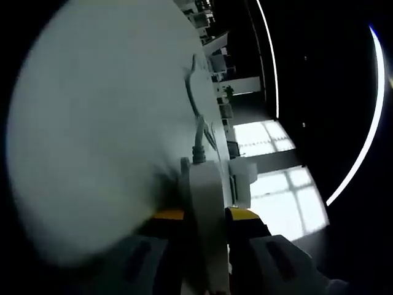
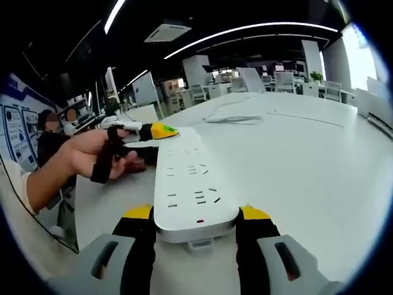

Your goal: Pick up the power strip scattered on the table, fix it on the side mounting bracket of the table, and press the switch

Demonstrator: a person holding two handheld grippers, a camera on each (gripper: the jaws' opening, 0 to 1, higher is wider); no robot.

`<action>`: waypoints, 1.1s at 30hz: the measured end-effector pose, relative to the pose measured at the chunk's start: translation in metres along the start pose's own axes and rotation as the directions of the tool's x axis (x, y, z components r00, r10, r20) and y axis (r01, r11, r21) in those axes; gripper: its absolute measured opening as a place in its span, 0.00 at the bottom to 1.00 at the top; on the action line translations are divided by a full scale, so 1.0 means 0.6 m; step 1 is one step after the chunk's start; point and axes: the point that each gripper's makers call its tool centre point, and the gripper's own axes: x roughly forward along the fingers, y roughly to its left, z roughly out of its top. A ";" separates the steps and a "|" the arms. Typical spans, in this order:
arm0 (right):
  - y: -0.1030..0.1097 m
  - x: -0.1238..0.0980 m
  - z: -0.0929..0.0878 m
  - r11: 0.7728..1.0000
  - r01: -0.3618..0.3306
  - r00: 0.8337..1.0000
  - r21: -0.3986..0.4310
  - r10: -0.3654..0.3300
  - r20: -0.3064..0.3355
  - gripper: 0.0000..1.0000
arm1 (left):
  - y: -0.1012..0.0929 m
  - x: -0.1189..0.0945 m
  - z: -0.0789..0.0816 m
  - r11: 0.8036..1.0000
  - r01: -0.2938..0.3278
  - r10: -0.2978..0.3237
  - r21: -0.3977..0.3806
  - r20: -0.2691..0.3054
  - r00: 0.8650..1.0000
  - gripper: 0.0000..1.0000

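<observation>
table: white top, bare beside the power strip
power strip: white, flat on table, far end toward a person's hand
cord: grey, runs off strip across table
right gripper: pinching strip's near end
left gripper: clamped on strip's edge
room: office, ceiling light strips, desks and chairs beyond strip

No readable text, labels or numbers appear in either view.

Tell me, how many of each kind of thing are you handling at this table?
Power strips: 1
Cords: 1
Grippers: 2, the left gripper and the right gripper
Hands: 1
Tables: 1
Total: 6
</observation>
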 end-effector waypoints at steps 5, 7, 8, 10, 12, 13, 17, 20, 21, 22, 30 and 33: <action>0.006 -0.001 -0.003 0.999 0.007 1.000 -0.045 -0.007 0.005 0.48 | -0.003 0.000 0.000 1.000 0.023 -0.023 -0.005 -0.029 0.999 0.27; 0.007 -0.002 -0.004 0.998 0.009 1.000 -0.058 -0.009 0.004 0.48 | -0.004 0.000 -0.001 1.000 0.029 -0.029 -0.007 -0.035 0.999 0.26; 0.007 -0.002 -0.004 0.998 0.009 1.000 -0.062 -0.009 0.005 0.48 | -0.004 0.000 -0.001 0.999 0.032 -0.032 -0.007 -0.037 0.999 0.26; 0.009 -0.002 -0.005 0.996 0.007 1.000 -0.089 -0.006 0.013 0.48 | -0.005 0.000 -0.001 0.999 0.038 -0.038 -0.014 -0.042 0.998 0.26; 0.013 -0.003 -0.006 0.994 0.001 1.000 -0.109 0.001 0.019 0.50 | -0.006 0.000 -0.001 0.999 0.044 -0.045 -0.024 -0.041 0.998 0.26; 0.017 -0.003 -0.007 0.994 -0.007 1.000 -0.109 0.009 0.020 0.52 | -0.006 -0.001 0.000 0.999 0.048 -0.049 -0.026 -0.037 0.998 0.25; 0.024 -0.008 -0.001 0.995 -0.013 0.999 -0.101 0.017 0.044 0.60 | -0.009 -0.001 0.001 0.997 0.068 -0.069 -0.029 -0.040 0.997 0.25; 0.027 -0.013 0.002 0.995 -0.014 0.998 -0.099 0.019 0.052 0.62 | -0.013 -0.003 0.005 0.996 0.079 -0.080 -0.030 -0.038 0.996 0.25; 0.027 -0.015 0.003 0.995 -0.013 0.998 -0.097 0.018 0.056 0.62 | -0.014 -0.003 0.006 0.996 0.084 -0.085 -0.030 -0.040 0.996 0.25; 0.029 -0.018 0.005 0.995 -0.013 0.998 -0.096 0.019 0.064 0.63 | -0.016 -0.004 0.007 0.996 0.091 -0.092 -0.027 -0.045 0.995 0.25; 0.043 -0.026 0.019 0.994 -0.048 0.993 -0.094 0.058 0.106 0.64 | -0.017 -0.009 0.009 0.992 0.120 -0.123 -0.032 -0.077 0.989 0.25; 0.047 -0.028 0.022 0.993 -0.058 0.992 -0.104 0.069 0.107 0.64 | -0.018 -0.011 0.011 0.991 0.124 -0.127 -0.038 -0.084 0.988 0.25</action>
